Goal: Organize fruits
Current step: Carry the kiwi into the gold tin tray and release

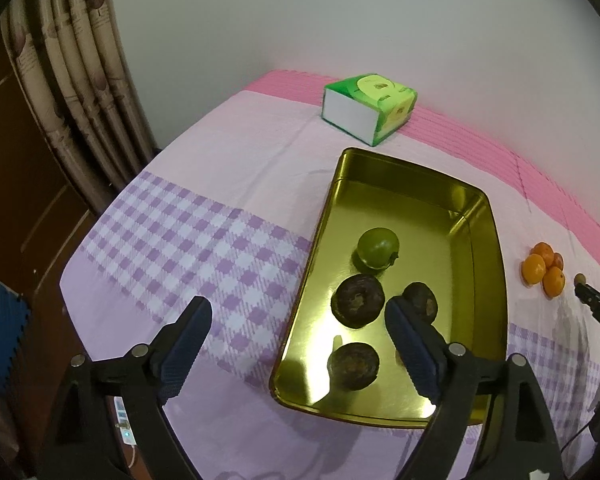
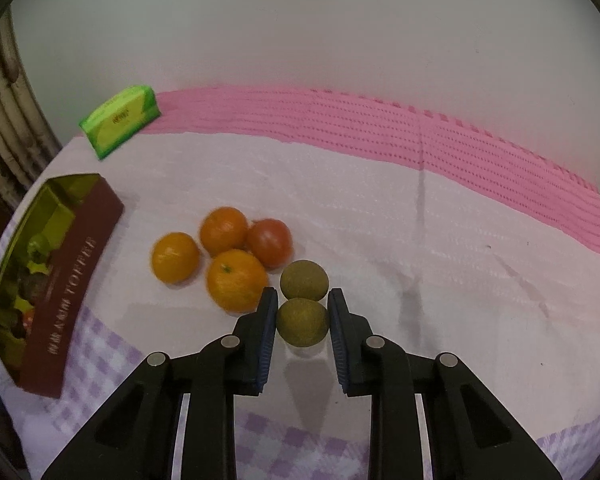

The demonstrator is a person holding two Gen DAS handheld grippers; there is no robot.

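Jaws of the right gripper [image 2: 302,298] are seen pressed against both sides of a small olive-brown fruit [image 2: 302,322], which is held between the blue pads. A second olive-brown fruit [image 2: 304,280] is seen just beyond it, touching or nearly touching it, on the tabletop [image 2: 420,240]. To the left of these, three oranges [image 2: 236,280] and a redder round fruit [image 2: 270,242] are clustered together on the pale cloth. Further left, near the left edge of the tabletop, a tin tray [image 2: 72,280] with a dark red outer wall lettered "TOFFEE" is placed. A green box [image 2: 120,120] is set at the far left corner, against a pink mat [image 2: 380,128] that runs along the far edge.

Jaws of the left gripper [image 1: 298,314] are held wide, with nothing gripped between them; one finger is seen over the checked cloth, the other over the tray's near part. Inside the gold-lined tray [image 1: 488,280], three dark brown fruits [image 1: 358,300] are gathered toward the near end, and a green fruit [image 1: 378,248] is lying just beyond them, about mid-tray. The far half of the tray is bare. The tip of the right gripper is visible at the right, close to the oranges. A curtain [image 1: 80,80] is hung beyond the left edge of the tabletop.
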